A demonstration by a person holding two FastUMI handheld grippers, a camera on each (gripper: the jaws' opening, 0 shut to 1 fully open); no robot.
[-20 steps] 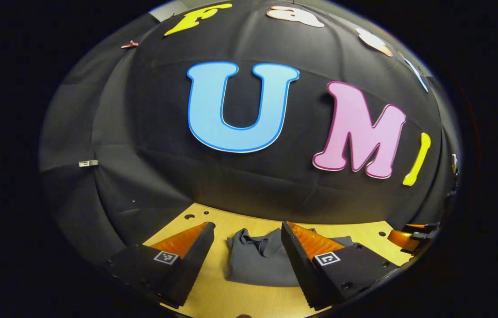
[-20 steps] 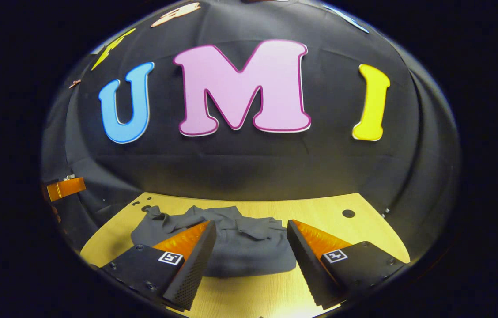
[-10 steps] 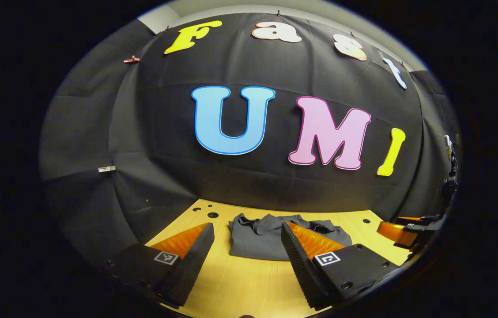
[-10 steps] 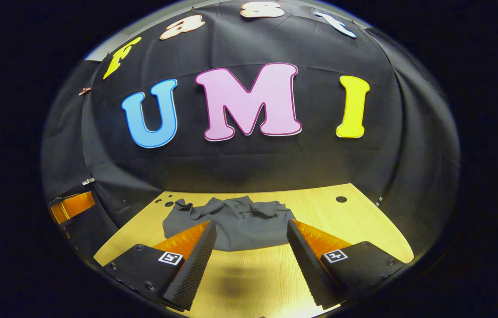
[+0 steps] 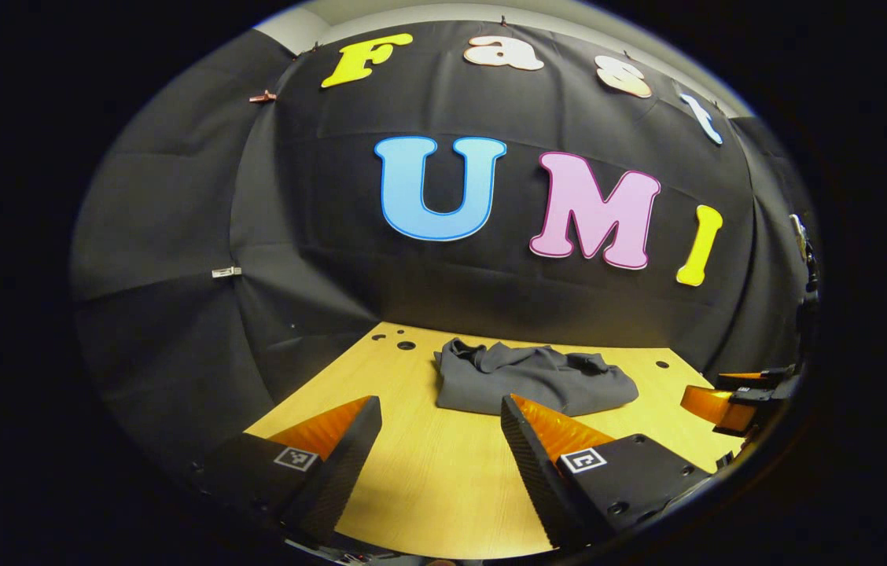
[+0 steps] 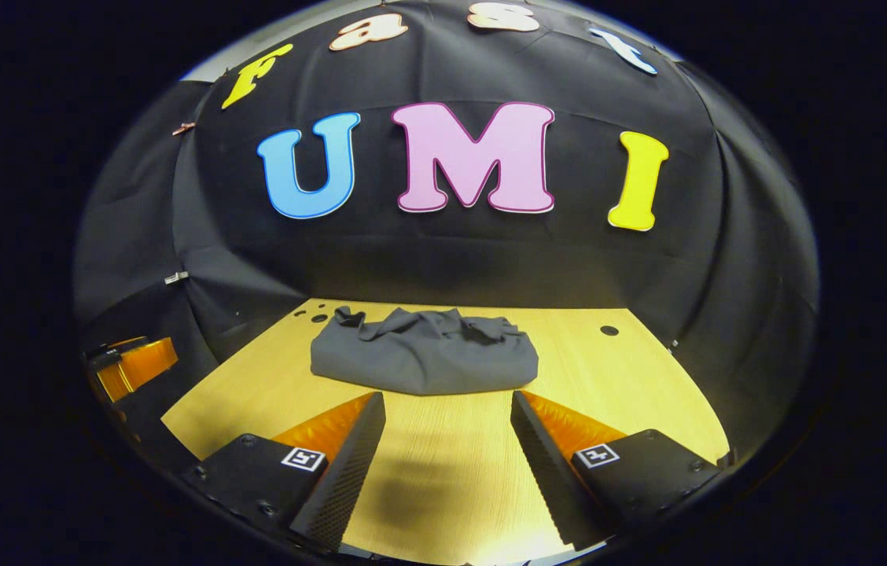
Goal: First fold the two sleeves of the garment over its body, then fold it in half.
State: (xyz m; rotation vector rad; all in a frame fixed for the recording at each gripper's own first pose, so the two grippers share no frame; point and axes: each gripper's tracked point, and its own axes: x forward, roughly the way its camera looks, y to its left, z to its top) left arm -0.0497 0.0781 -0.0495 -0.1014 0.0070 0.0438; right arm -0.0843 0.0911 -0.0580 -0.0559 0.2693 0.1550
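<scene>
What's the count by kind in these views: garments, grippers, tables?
Garment: 1, the grey folded garment lying on the table.
Grippers: 2, the left gripper and the right gripper, both open and holding nothing.
Table: 1, the wooden table.
Total: 4.

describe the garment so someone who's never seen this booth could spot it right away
Look at the light wooden table that stands before the black cloth wall. Near its far edge lies the garment, a dark grey folded bundle with rumpled cloth along its back. It is the only soft thing there.
</scene>
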